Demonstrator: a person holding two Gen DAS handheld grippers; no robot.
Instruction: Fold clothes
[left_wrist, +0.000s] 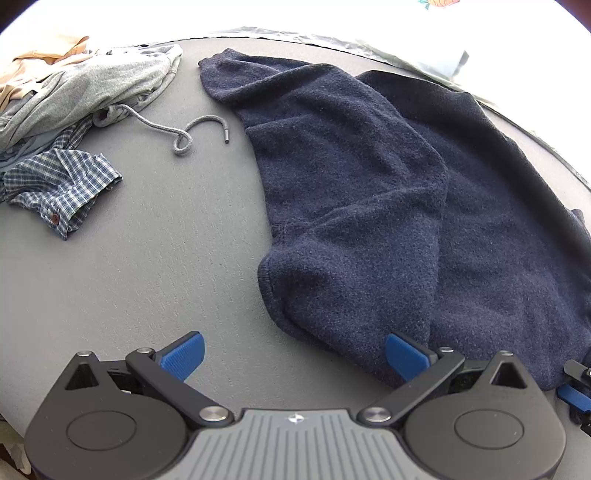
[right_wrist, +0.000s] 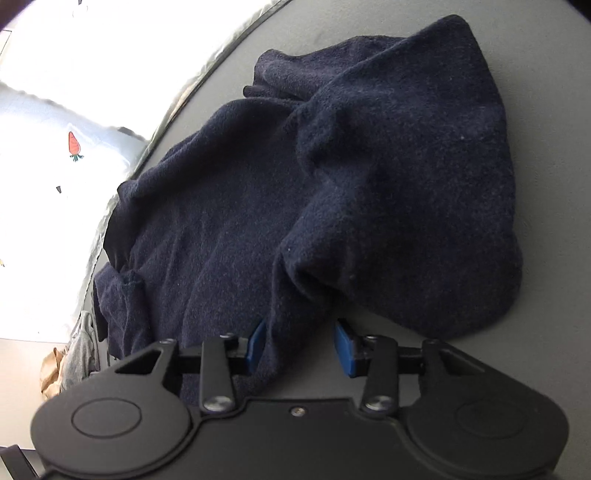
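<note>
A dark navy knit sweater lies partly folded on the grey table, one side laid over the body. My left gripper is open and empty, just above the table at the sweater's near corner, its right finger over the fabric edge. In the right wrist view the sweater fills the frame. My right gripper is open, with the sweater's near edge lying between its blue fingers. The right gripper also shows at the right edge of the left wrist view.
A pile of clothes sits at the table's far left: a grey hoodie with a loose drawstring, a blue plaid shirt and a tan garment. The table's far edge runs behind the sweater.
</note>
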